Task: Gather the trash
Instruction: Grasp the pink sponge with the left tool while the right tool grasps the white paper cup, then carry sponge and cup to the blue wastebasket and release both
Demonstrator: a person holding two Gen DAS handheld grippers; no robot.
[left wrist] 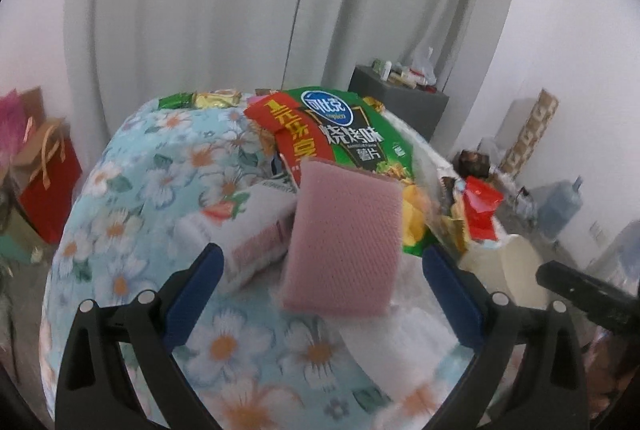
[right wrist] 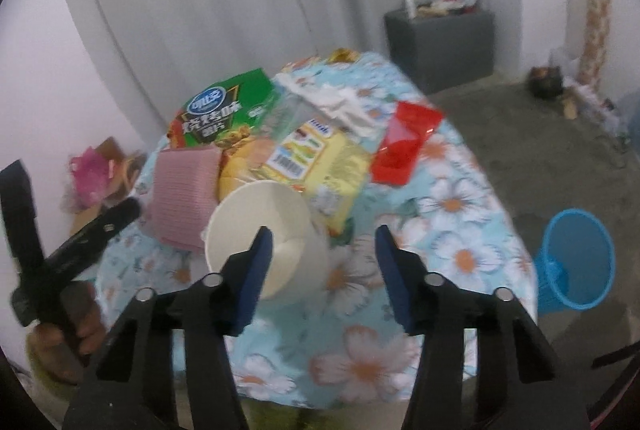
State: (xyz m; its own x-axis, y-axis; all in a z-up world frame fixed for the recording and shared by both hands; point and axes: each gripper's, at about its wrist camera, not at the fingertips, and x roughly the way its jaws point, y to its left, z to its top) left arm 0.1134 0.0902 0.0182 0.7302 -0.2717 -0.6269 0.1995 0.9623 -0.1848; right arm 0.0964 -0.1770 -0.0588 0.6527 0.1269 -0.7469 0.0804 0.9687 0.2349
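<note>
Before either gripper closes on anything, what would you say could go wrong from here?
1. The paper cup lies on its side near the table edge, just ahead of the open right gripper; a nudge could roll it off.
2. The pink sponge, ahead of the open left gripper, may not be trash, yet could be grabbed.
3. The blue bin stands on the floor beyond the table, so a loosely held wrapper might drop short.
</note>
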